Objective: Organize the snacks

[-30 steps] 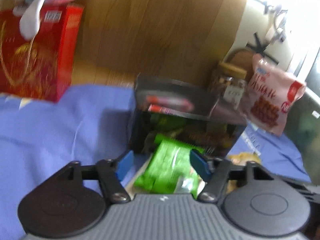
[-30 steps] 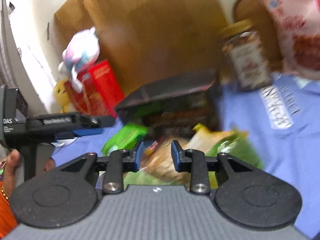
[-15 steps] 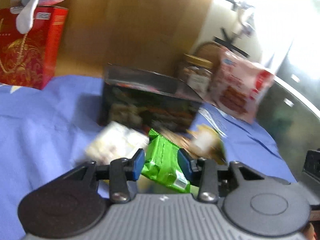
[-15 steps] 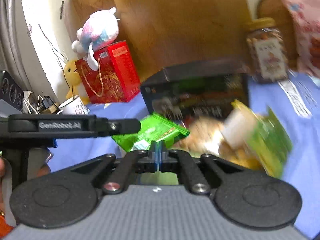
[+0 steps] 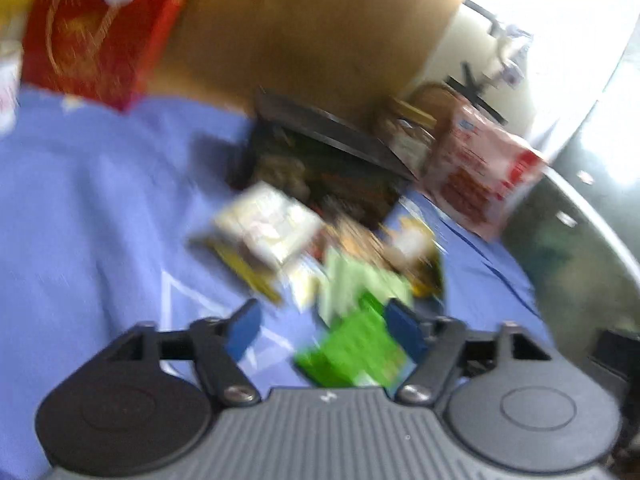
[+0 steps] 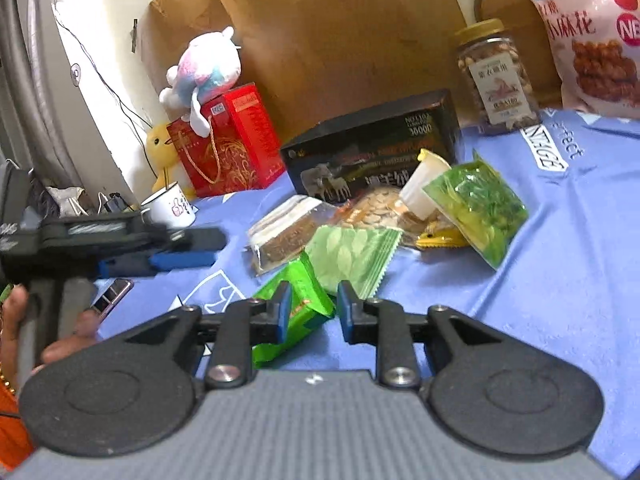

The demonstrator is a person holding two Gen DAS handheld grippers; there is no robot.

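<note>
A bright green snack packet point(image 6: 296, 312) lies on the blue cloth point(image 6: 560, 280) between the open jaws of my right gripper point(image 6: 312, 310). In the blurred left wrist view the same packet point(image 5: 356, 352) lies just inside my open left gripper point(image 5: 324, 330), near its right finger. Beyond lie a pale green leaf packet point(image 6: 352, 256), a brown bar in clear wrap point(image 6: 284, 236), a bag of nuts point(image 6: 376, 208), a yellow-topped packet point(image 6: 424, 188) and a green vegetable bag point(image 6: 476, 208). My left gripper point(image 6: 180, 246) shows side-on at the left.
A black box point(image 6: 372, 152) stands behind the pile. A red gift box point(image 6: 228, 144) with a plush toy point(image 6: 204, 72), a white mug point(image 6: 170, 208), a nut jar point(image 6: 498, 76) and a pink snack bag point(image 6: 592, 36) line the back. A phone point(image 6: 112, 290) lies at left.
My left gripper has opened and let go of the green packet, which now lies on the cloth. My right gripper has opened from shut and now straddles that packet.
</note>
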